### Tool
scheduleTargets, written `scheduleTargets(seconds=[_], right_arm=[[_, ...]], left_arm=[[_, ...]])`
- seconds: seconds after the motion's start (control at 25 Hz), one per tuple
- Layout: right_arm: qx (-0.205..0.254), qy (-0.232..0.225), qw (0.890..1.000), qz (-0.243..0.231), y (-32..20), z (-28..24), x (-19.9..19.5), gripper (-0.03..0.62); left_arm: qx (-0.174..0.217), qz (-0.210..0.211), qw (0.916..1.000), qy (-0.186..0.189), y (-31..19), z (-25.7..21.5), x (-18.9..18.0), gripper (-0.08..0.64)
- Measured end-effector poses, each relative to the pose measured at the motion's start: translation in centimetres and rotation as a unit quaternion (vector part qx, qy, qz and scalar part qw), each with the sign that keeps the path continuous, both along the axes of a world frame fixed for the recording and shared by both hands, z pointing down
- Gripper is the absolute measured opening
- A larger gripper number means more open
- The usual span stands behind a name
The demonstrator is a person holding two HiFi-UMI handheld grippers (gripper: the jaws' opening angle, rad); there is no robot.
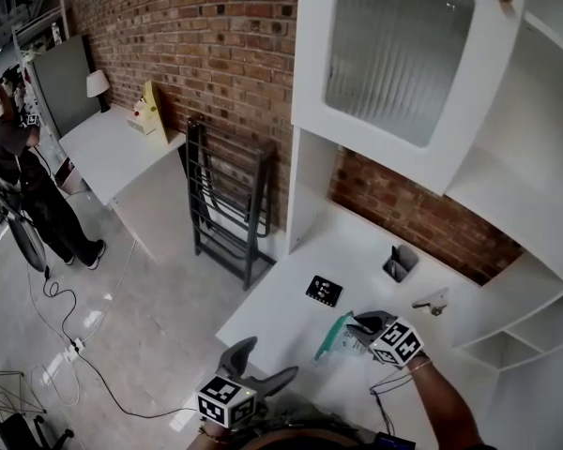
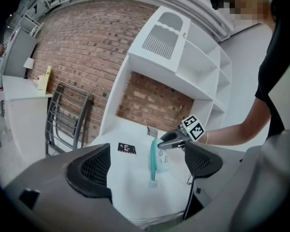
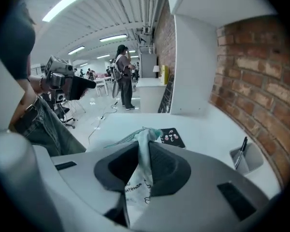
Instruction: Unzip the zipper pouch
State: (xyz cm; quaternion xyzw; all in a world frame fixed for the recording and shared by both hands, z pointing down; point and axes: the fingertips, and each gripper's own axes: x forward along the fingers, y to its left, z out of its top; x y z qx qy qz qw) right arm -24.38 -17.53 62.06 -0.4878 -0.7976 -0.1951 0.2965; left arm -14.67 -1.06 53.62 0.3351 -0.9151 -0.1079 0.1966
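Teal zipper tape runs down one edge of the zipper pouch (image 1: 335, 337), whose body looks like thin, clear printed plastic. The right claw (image 1: 355, 324) is clamped on its upper corner, and the pouch dangles limp from it over the white surface (image 1: 291, 312), near the black marker card (image 1: 325, 291). The left claw (image 1: 267, 359) stands wide apart and empty, well short of the pouch. It looks light, floppy and probably slick, so it will likely sag and twist unless pinched firmly. I'd judge the best holds are the fabric beside the zipper's end and the small pull tab, which I cannot pick out.
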Motion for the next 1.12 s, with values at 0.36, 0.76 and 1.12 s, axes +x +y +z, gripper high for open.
scheduleTargets(seconds=[0.36, 0.76, 1.12], right_arm=[[-0.070, -0.145, 0.986, 0.035, 3.1, -8.0, 1.7, 0.055], [-0.027, -0.285, 0.958, 0.027, 5.7, -12.9, 5.2, 0.055], [0.008, -0.366, 0.930, 0.026, 7.4, -14.0, 7.4, 0.057]], left_arm=[[0.030, 0.031, 0.9991, -0.002, -1.1, -1.8, -1.5, 0.451], [0.037, 0.086, 0.9950, -0.036, -2.3, -5.2, -2.6, 0.429], [0.078, 0.160, 0.9839, -0.013, -5.2, -7.1, -1.7, 0.389]])
